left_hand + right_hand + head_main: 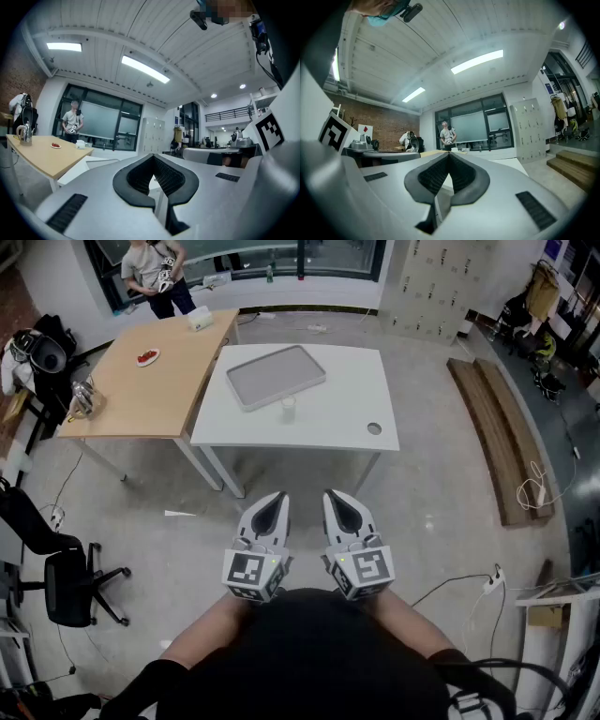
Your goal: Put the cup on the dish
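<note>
Starting nearest the body: the left gripper (277, 497) and the right gripper (334, 497) are held level and side by side. Each is clenched tip to tip, with nothing between the jaws. Open floor lies between them and the white table (347, 385).

On that table the cup (288, 409) is stood upright toward the front edge. It is just beside the near rim of the grey tray (275, 377), not on it. Further left, a small plate (147, 357) with something red is noted on the wooden table (159, 395). A person (150, 273) stands at the far end.

Task judged not begun. Risks:
- The cup looks small, clear and light, so it could be tipped or pushed off the front edge if the jaws are opened late or brought in off-centre.
- The tray is taken as the dish, but the small plate could be mistaken for it.
</note>
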A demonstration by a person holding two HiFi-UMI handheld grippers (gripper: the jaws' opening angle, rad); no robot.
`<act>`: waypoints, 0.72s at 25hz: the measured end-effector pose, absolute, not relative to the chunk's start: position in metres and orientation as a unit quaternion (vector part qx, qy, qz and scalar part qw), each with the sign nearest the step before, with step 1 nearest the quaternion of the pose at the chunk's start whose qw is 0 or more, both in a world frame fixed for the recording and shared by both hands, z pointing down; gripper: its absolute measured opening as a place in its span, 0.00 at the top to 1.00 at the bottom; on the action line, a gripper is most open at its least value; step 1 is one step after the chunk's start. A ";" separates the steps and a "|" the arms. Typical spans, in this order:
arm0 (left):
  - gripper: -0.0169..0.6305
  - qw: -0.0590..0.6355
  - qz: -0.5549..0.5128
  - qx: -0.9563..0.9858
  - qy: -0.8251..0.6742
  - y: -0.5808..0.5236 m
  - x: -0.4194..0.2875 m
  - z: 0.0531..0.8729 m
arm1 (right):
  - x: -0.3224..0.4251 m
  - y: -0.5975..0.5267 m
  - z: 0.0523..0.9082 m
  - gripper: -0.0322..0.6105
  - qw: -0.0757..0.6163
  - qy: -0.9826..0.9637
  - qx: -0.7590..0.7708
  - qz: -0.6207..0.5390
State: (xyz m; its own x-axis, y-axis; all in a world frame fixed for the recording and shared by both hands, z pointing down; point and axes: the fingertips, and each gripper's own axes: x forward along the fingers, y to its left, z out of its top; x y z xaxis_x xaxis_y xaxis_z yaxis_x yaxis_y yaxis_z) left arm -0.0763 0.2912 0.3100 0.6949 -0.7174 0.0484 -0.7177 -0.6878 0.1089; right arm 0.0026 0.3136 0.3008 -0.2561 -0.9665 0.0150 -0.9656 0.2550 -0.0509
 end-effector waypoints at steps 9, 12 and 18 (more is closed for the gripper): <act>0.97 0.061 0.008 0.928 -0.367 0.289 -0.088 0.327 | -0.013 0.309 0.309 0.93 0.004 0.785 -0.619 -0.027; 0.97 0.061 0.009 0.930 -0.361 0.289 -0.099 0.330 | -0.024 0.309 0.312 0.93 0.005 0.782 -0.622 -0.027; 0.97 0.061 0.010 0.931 -0.360 0.285 -0.116 0.338 | -0.028 0.308 0.320 0.93 0.020 0.766 -0.641 -0.039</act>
State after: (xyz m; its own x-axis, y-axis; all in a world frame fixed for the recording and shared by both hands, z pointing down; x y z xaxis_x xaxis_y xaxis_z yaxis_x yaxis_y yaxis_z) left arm -0.1157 0.2846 0.3384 0.7412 -0.6683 0.0635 -0.6709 -0.7339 0.1062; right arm -0.0283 0.3081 0.3198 -0.1765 -0.9841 0.0182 -0.9810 0.1743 -0.0852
